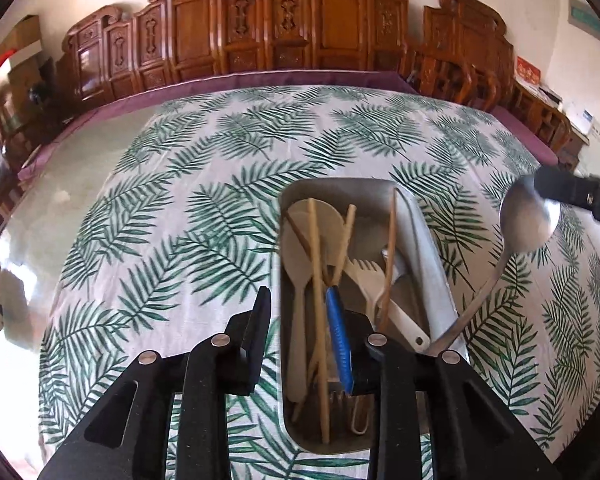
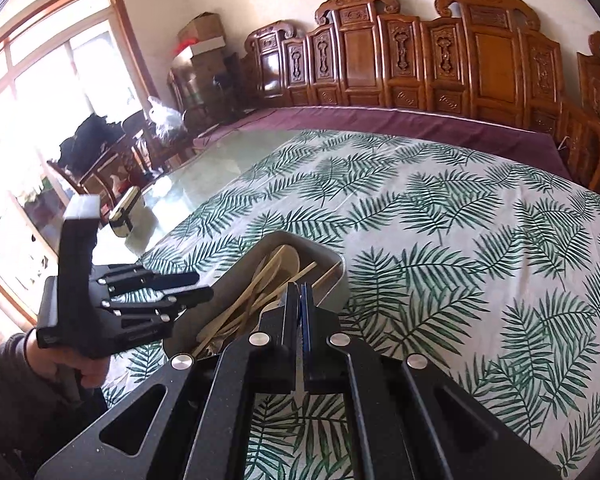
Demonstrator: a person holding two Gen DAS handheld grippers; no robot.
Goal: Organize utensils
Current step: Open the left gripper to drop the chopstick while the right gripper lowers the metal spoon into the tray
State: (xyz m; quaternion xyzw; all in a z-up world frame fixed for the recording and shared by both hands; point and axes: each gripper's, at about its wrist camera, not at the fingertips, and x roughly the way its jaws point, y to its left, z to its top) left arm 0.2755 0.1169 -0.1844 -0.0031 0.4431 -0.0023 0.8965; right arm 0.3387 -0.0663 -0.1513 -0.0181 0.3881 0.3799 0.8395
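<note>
A grey tray [image 1: 424, 248] on the leaf-print cloth holds wooden spoons [image 1: 300, 264], chopsticks [image 1: 318, 280] and a white fork [image 1: 366, 276]. My left gripper [image 1: 297, 292] hovers over the tray's near left corner, open, with nothing between its pads. In the right wrist view the left gripper [image 2: 201, 286] hangs beside the tray [image 2: 324, 250]. A metal spoon [image 1: 528, 220] hangs in the air right of the tray, its handle slanting down to the tray's rim. My right gripper [image 1: 540, 184] is shut on the spoon's bowl end. In its own view the right gripper [image 2: 300, 286] shows shut jaws and the spoon is hidden.
The leaf-print cloth [image 1: 219, 208] covers most of a glass-topped table [image 1: 71, 184] with a purple border. Carved wooden chairs [image 1: 283, 24] line the far side. A small dark and cream object [image 2: 123, 212] sits on the glass to the left. A person's hand [image 2: 79, 364] holds the left gripper.
</note>
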